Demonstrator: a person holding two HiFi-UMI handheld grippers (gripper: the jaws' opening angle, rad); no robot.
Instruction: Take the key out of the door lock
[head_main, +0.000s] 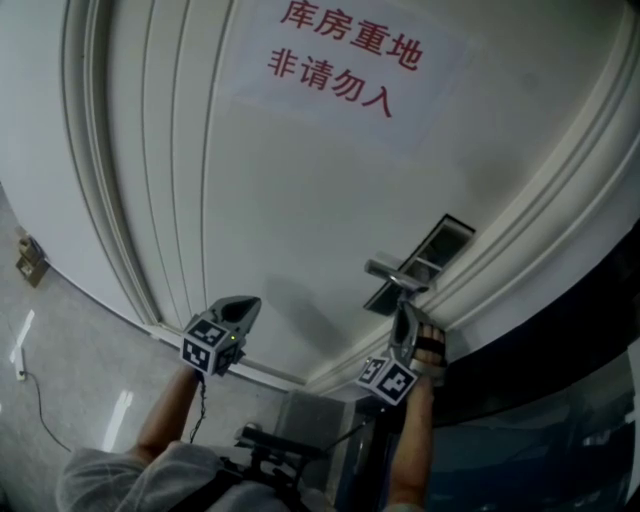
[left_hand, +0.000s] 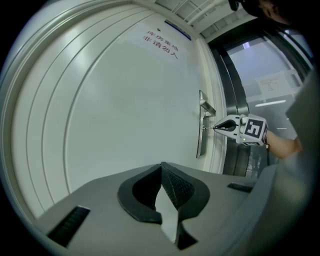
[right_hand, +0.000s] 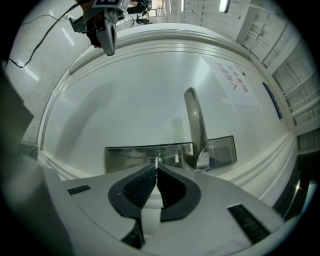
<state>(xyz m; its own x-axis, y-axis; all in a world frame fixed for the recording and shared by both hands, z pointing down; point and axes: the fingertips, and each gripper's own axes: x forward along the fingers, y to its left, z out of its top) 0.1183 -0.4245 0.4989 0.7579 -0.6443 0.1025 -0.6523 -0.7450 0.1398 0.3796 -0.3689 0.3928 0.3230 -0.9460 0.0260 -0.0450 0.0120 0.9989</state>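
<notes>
A small metal key (right_hand: 158, 161) sticks out of the keyhole in the steel lock plate (right_hand: 127, 156) of a white door (head_main: 290, 200). My right gripper (right_hand: 157, 168) is shut on the key's head, right against the plate and below the lever handle (right_hand: 196, 125). In the head view the right gripper (head_main: 404, 312) points up at the lock plate (head_main: 432, 250). From the left gripper view, the key (left_hand: 209, 127) shows as a thin pin between the right gripper (left_hand: 220, 127) and the plate. My left gripper (left_hand: 161, 168) is shut on nothing, held off the door to the left.
A paper sign (head_main: 340, 55) with red print hangs high on the door. Ribbed door-frame mouldings (head_main: 110, 180) run along both sides. Dark glass panels (head_main: 560, 400) stand to the right. A cable (head_main: 35, 395) lies on the pale floor at the left.
</notes>
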